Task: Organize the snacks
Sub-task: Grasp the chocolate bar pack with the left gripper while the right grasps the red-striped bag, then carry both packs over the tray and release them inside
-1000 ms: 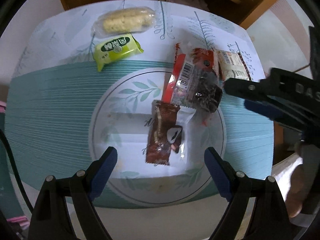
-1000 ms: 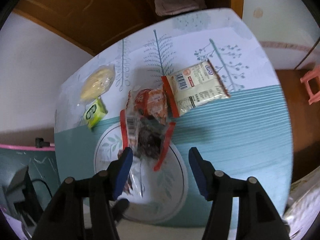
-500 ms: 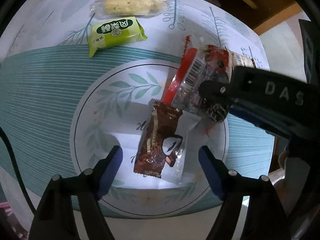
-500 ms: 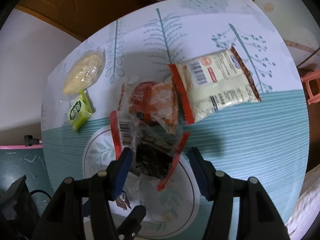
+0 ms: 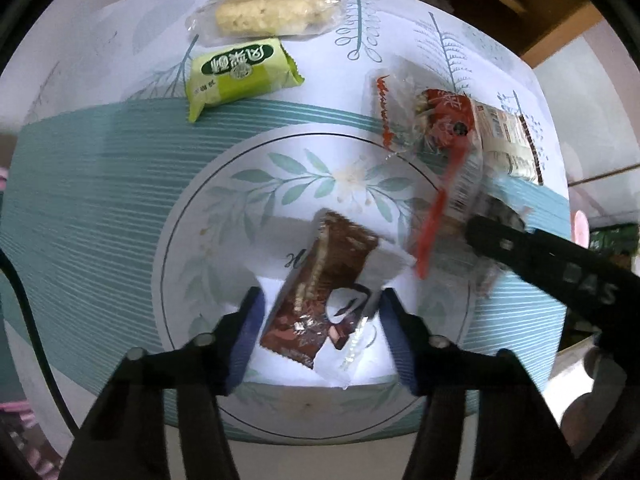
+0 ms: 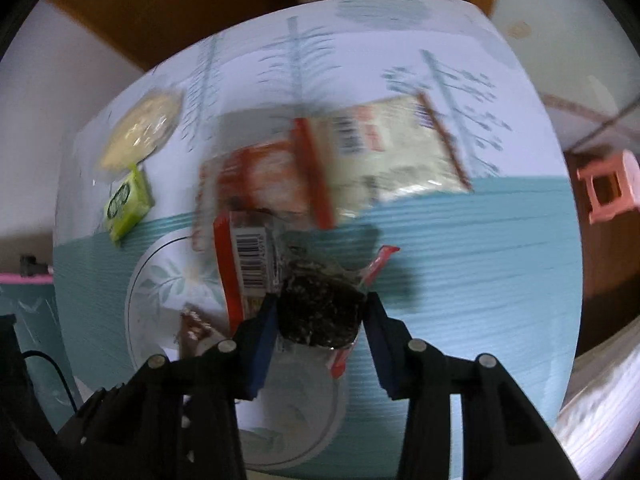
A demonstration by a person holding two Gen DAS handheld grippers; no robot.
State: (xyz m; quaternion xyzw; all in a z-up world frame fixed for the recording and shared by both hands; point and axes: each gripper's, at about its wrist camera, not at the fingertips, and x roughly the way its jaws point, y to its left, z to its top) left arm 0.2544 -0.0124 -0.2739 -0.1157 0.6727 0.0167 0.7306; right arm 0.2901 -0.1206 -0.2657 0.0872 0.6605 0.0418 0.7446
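The brown chocolate wafer packet [image 5: 320, 292] lies flat on the counter [image 5: 100, 208], its near end between the pads of the left claw [image 5: 320, 336]. That claw's jaws are closing; the right pad is at the packet's clear flap, the left pad stands a little off the brown edge, so nothing is pinched yet. The packet looks light and crinkly, with a stiff bar inside and slick film outside. A hold across the bar's width should serve better than one on the loose sealed flap, which would likely slip or fold.

To that claw's right, the right claw [image 6: 320, 320] is also closing, and its pads sit against both sides of the dark lump inside a clear red-edged packet [image 6: 256, 264]. This packet is soft and floppy; the film bunches around the contents, so gripping the solid lump seems sounder than gripping the wrapper.

Beyond the right claw lie a red-printed packet [image 6: 256, 172] and a cream biscuit packet [image 6: 400, 152], overlapping, though blur hides the detail. Ahead and to the left of the left claw sit a green wrapped cake [image 5: 240, 76] and, just past it, a clear-wrapped rice cracker roll [image 5: 268, 14], nearly touching each other.
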